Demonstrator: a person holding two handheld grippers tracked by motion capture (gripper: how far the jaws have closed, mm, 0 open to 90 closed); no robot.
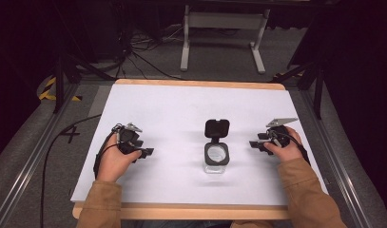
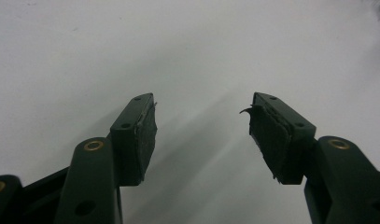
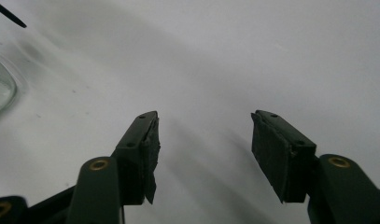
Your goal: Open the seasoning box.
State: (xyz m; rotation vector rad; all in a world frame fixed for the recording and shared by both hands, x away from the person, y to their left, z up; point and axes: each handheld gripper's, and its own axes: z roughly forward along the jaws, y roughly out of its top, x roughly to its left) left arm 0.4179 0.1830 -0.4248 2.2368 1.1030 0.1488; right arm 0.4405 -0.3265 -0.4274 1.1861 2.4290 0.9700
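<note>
A small clear container with a black rim stands on the white table, its black flip lid swung open toward the far side. My left gripper rests on the table well to the container's left, open, nothing between its pads. My right gripper rests to the container's right, also open and empty, jaws pointing toward the container. In the right gripper view a sliver of the clear container appears at the left edge, beyond the left pad.
The white sheet lies on a wooden board whose edge runs along the near side. Beyond the far edge stand a white frame and cables on grey carpet. Black rails flank the table.
</note>
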